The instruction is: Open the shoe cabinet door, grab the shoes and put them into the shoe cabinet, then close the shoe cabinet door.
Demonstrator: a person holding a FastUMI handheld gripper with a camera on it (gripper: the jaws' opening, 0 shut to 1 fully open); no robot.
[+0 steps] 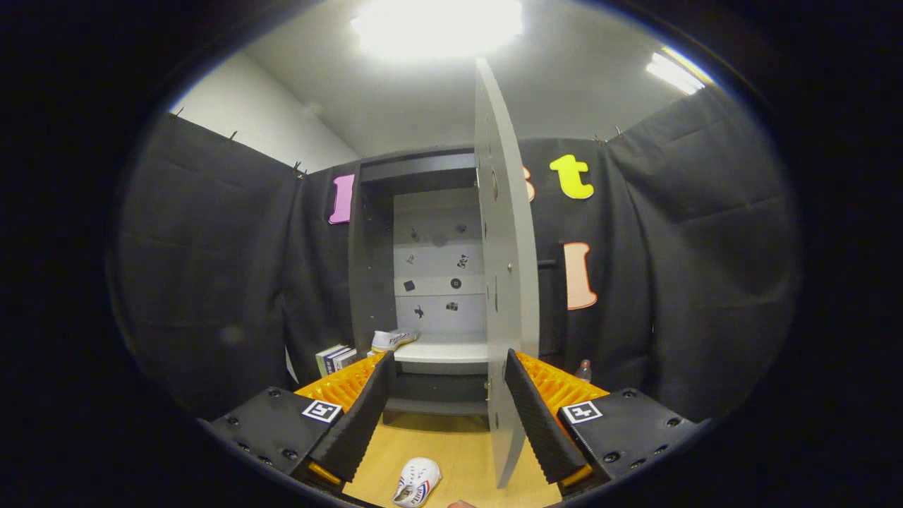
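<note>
The cabinet (423, 282) is seen ahead with its door (504, 282) swung open, edge-on toward the camera. The door's lower edge stands between the fingers, close to the right one, partly blocking the right of the opening. Boxes (335, 358) are stacked on the floor just left of the cabinet, and a small bottle (583, 370) is seen to its right. One white shoe (393, 339) lies on the pale shelf (451, 351) inside; the other shoe (416, 482), white with striped trim, lies on the wooden floor (451, 444) between the fingers. The gripper (448, 416) is held spread, pinching nothing.
</note>
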